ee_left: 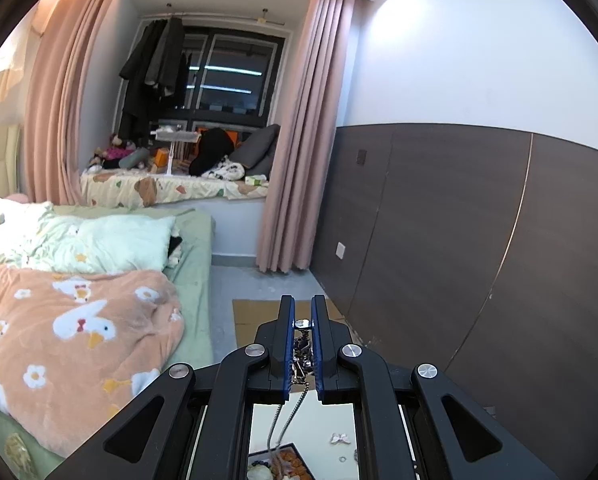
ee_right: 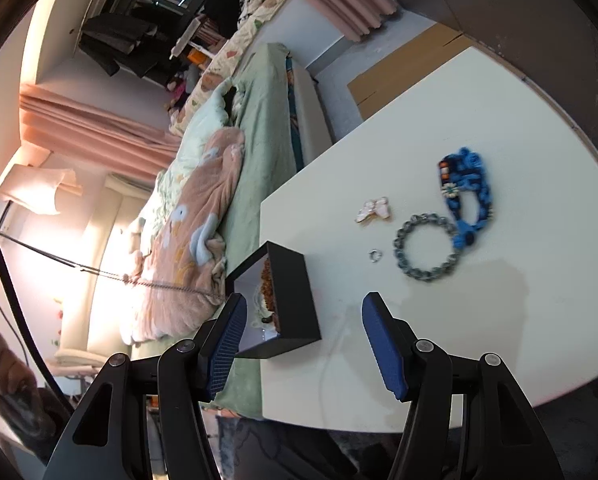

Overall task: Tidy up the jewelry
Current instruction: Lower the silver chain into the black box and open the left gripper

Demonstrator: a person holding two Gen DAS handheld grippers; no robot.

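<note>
So the black jewelry box (ee_right: 295, 292) sits near the left edge of the white table (ee_right: 499, 320), open at the top, and inside you can make out some amber-orange beads (ee_right: 267, 280) plus something whitish next to them, hard to say what exactly. From the left wrist view the same box (ee_left: 295, 450) shows up below the gripper with the orange beads and a pale round thing in it. The left gripper (ee_left: 303, 312) is clamped tight on a chunky dark-and-silver piece, and a silver chain (ee_left: 289, 412) hangs down from it toward the box; in the right wrist view that chain (ee_right: 159, 284) runs taut across the frame to the box's left side. The right gripper (ee_right: 303, 340) has its jaws standing apart with nothing between the blue pads, hovering just over the table edge with the box partly in the gap. Still loose on the table: a grey beaded bracelet (ee_right: 427, 246), a blue knitted or beaded piece (ee_right: 469, 200) touching it, a small pink bow-shaped thing (ee_right: 375, 209), and a tiny silver ring (ee_right: 376, 255) between the bow and the bracelet. Room-wise it's a bedroom, bed (ee_left: 187, 280) with a peach duck-print blanket (ee_left: 71, 332) right beside the table, pink curtains (ee_left: 299, 140), a window seat piled with stuff, dark wood wall panels (ee_left: 459, 240), and flat cardboard (ee_right: 403, 72) on the floor.
</note>
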